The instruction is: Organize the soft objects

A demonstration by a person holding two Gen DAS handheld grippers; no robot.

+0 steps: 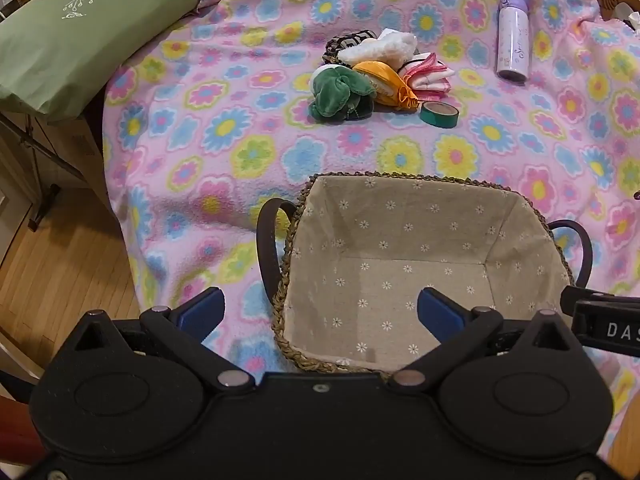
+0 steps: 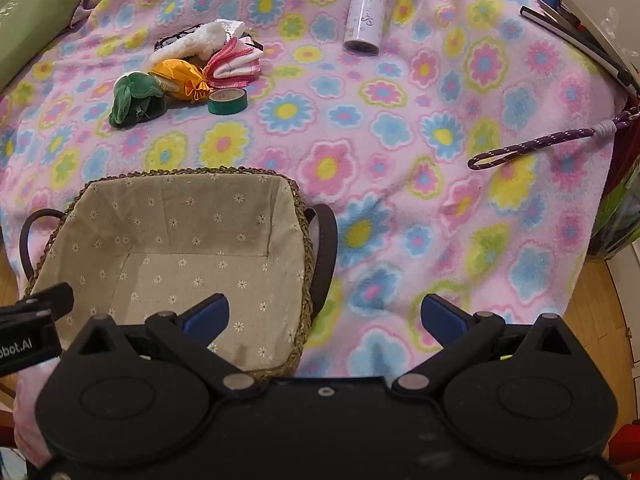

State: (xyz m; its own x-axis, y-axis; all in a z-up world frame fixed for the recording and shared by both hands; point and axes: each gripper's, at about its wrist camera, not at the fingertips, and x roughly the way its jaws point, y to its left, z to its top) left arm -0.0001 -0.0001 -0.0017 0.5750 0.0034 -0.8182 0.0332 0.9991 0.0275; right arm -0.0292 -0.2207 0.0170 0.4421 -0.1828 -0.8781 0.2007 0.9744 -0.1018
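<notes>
1. The left gripper (image 1: 320, 312) hangs low over the near left corner of the basket (image 1: 296, 216), its blue fingers (image 1: 202, 310) spread wide with nothing between them; one finger is over the blanket (image 1: 224, 128), the other over the basket's lining.
2. The right gripper (image 2: 325, 318) sits just beside the basket (image 2: 298, 196) on its right, fingers likewise wide and holding nothing, one over the basket's near right corner, the other over the blanket (image 2: 400, 128).
3. The soft things lie in a small heap well beyond the basket: a green plush (image 1: 340, 94), an orange pouch (image 1: 384, 80), a white fluffy piece (image 1: 380, 48) and a pink striped cloth (image 1: 428, 74), touching one another.
4. A green tape roll (image 1: 439, 114) sits just beside the pouch; a lilac bottle (image 1: 513, 36) lies apart to the right.
5. A dark patterned item (image 1: 344, 42) is mostly hidden behind the white piece; what it is cannot be told.
6. The green pillow (image 1: 76, 32) is cut off at the frame edge, and the purple cord loop (image 2: 532, 148) runs out of sight at the counter's right edge.
</notes>
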